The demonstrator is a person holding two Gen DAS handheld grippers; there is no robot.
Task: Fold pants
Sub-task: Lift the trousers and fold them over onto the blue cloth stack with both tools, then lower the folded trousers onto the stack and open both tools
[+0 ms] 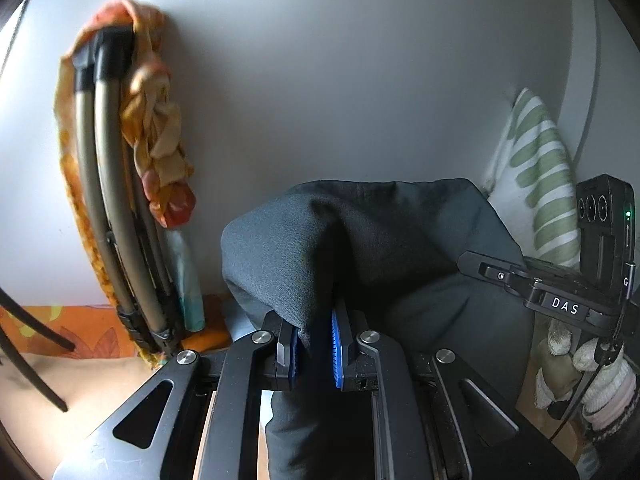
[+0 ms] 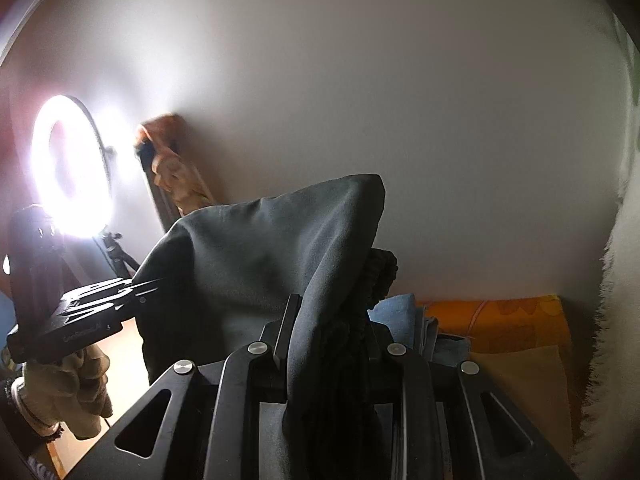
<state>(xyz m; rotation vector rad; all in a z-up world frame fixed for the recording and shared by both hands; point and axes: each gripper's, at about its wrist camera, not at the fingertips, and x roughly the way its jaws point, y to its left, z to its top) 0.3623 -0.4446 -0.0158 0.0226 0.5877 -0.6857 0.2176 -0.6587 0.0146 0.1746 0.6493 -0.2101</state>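
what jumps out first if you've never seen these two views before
The dark grey pants fill the middle of both views, bunched up and pinched by the left gripper and the right gripper. In the right wrist view a glaring ring light blazes at the left edge. In the left wrist view an orange patterned cloth hangs over a folded frame at the left.

Right gripper (image 2: pixel 326 344) fingers clamped on dark pants (image 2: pixel 260 248), glaring ring light (image 2: pixel 72 168) left, orange cloth (image 2: pixel 512 320) right
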